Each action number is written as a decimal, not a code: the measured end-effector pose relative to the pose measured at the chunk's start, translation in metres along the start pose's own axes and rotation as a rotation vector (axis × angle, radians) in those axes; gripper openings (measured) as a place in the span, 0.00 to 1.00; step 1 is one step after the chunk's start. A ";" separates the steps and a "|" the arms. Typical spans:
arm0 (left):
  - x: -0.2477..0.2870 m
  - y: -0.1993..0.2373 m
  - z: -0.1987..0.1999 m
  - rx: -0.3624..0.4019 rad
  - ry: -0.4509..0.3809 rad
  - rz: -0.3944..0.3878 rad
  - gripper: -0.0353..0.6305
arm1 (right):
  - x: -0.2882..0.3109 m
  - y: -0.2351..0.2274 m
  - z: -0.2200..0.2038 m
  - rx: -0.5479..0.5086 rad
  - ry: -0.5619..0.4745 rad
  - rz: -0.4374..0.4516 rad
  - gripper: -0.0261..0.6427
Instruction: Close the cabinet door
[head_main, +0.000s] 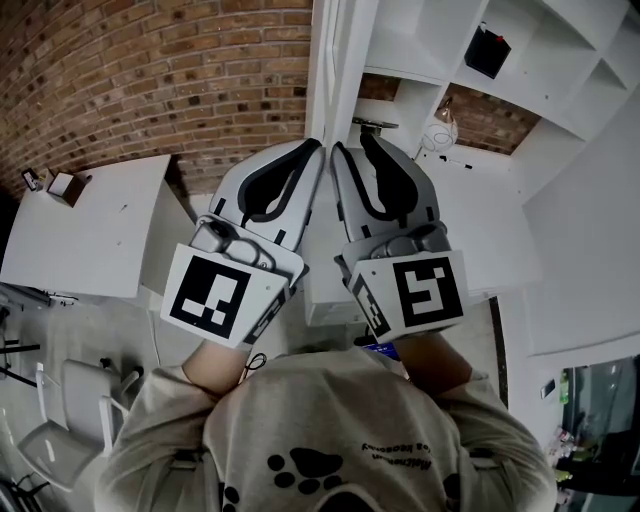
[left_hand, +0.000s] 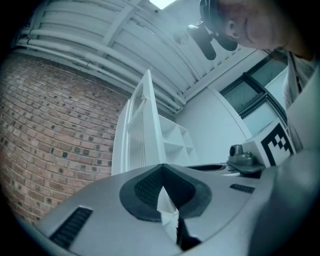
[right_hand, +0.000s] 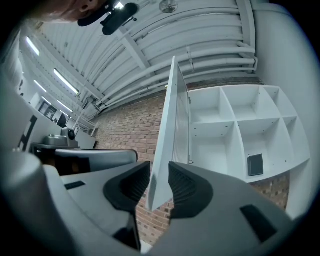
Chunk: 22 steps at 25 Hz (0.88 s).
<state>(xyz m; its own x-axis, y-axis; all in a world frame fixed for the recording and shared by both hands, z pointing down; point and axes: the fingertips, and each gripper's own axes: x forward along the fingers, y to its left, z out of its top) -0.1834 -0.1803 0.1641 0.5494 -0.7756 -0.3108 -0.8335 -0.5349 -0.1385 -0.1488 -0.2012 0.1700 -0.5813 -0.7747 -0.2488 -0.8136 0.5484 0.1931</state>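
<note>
Up by the brick wall (head_main: 150, 70), the white cabinet door (right_hand: 172, 125) stands open, edge-on, left of the shelves (right_hand: 235, 120). The right gripper (right_hand: 159, 167) has its jaws narrowly apart, the door's lower corner between the 2 pads, unclamped. Just left of it, the left gripper (left_hand: 162, 167) has its jaws closed tip to tip.

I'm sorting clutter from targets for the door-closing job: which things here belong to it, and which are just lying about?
Job: door, open; cabinet; right gripper, open around the door's edge; left gripper, shut.
Lying about: black item in a cubby; table; small box on it; chair.
</note>
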 end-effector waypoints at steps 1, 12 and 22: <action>0.001 0.003 0.002 0.001 -0.008 0.003 0.06 | 0.003 0.000 0.002 0.002 0.000 0.002 0.20; -0.001 0.024 0.004 0.004 -0.024 0.029 0.06 | 0.031 -0.005 0.010 0.021 0.018 -0.030 0.24; 0.007 0.022 0.000 -0.022 -0.035 -0.008 0.06 | 0.038 -0.008 0.003 0.014 0.046 -0.075 0.24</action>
<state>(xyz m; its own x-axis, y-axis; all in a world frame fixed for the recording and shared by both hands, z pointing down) -0.1982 -0.1978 0.1593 0.5534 -0.7593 -0.3422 -0.8273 -0.5486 -0.1207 -0.1645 -0.2341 0.1560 -0.5178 -0.8273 -0.2177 -0.8551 0.4924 0.1625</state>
